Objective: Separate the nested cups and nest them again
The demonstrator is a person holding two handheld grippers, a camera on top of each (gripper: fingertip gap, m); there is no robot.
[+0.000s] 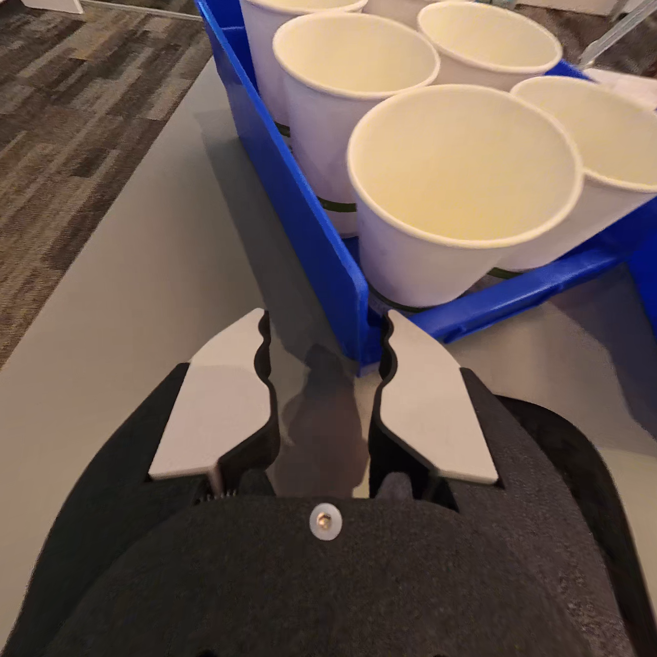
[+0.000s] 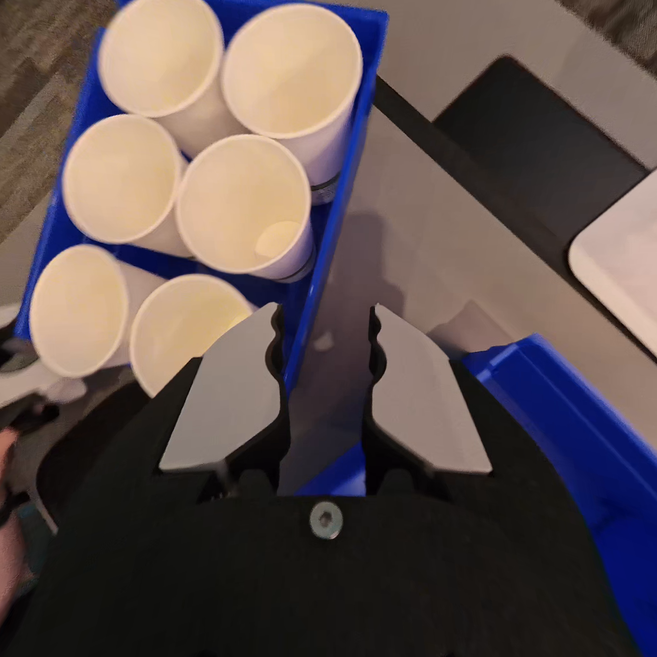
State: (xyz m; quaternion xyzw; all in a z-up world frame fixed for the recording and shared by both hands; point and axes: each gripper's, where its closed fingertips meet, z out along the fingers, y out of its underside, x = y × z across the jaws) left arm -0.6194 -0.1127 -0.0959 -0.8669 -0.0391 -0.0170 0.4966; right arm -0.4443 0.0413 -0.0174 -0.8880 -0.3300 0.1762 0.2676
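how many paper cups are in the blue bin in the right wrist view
6, upright in pairs: far pair and, middle pair and, near pair and, in the blue bin. Cups nested inside may be hidden.

We can read no writing in either view; the dark bands low on the white paper cups [image 1: 458, 199] may carry print, too blurred to tell.

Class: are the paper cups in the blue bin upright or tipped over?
Upright: the cups stand in the blue bin, rims up, insides showing.
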